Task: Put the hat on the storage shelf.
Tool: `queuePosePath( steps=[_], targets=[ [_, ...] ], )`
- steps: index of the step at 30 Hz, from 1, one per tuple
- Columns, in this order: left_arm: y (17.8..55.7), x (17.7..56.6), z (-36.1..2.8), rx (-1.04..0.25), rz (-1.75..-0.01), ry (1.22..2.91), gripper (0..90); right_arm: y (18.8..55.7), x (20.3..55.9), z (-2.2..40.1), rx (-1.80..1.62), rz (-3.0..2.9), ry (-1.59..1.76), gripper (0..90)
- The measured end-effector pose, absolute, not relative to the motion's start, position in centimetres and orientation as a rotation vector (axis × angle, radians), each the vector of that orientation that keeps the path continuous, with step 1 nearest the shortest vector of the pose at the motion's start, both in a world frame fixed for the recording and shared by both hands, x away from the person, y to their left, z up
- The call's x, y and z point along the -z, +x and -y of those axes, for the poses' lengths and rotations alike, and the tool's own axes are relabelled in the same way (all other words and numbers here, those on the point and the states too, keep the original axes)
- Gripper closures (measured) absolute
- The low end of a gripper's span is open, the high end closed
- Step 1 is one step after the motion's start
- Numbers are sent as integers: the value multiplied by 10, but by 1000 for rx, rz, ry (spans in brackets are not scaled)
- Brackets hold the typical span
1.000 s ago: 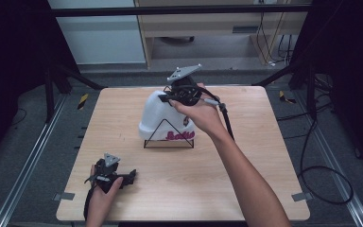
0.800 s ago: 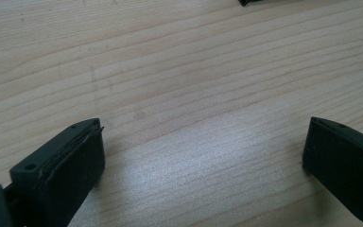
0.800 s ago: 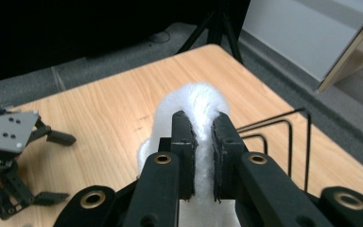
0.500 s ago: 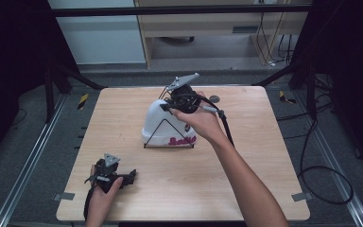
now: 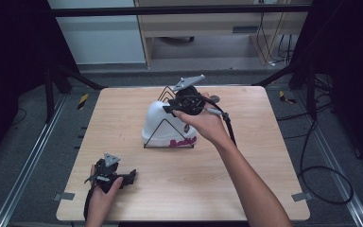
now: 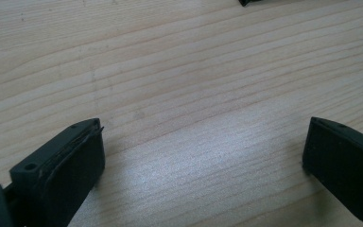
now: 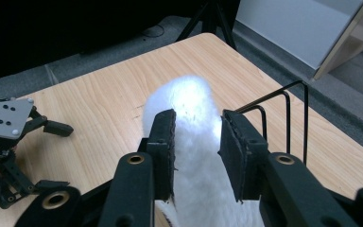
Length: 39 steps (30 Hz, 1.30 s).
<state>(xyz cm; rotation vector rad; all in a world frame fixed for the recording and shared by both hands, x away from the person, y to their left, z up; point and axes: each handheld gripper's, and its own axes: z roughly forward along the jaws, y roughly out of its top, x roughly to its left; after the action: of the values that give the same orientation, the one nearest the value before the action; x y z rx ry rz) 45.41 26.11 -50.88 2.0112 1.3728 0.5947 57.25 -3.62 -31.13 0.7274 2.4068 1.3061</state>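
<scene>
Wooden table: white bowl in wire rack straddled by right gripper, jaws just loosened; left gripper rested wide apart.

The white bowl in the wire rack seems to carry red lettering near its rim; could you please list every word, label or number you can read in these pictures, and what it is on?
Red lettering on the white bowl, low on its side near the rim: too blurred to read in the high view; only a few rounded red letters show.
Wire rack: no text.
Table: no text.
Grey plates on the right gripper and left gripper: only small dots, no text.
</scene>
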Motion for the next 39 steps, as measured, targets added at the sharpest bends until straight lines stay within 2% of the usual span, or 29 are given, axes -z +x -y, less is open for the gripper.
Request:
queuePosePath(
  steps=[15, 18, 26, 34, 39],
  targets=[
    [454, 509, -261, -593, -1372, 2012, 0, 558, 309, 59, -1316, -2364, 764, 609],
    [454, 509, -260, -593, -1371, 2013, 0, 556, 310, 63, -1311, -2355, 786, 527],
    [454, 509, -260, -593, -1370, 2013, 0, 549, 317, 78, -1246, -2283, 879, 150],
    [454, 509, -260, -594, -1368, 2014, 0, 540, 321, 95, -1241, -2223, 917, 72],
    [454, 509, -260, -594, -1368, 2014, 0, 533, 323, 103, -1197, -2198, 915, 66]
  ],
)
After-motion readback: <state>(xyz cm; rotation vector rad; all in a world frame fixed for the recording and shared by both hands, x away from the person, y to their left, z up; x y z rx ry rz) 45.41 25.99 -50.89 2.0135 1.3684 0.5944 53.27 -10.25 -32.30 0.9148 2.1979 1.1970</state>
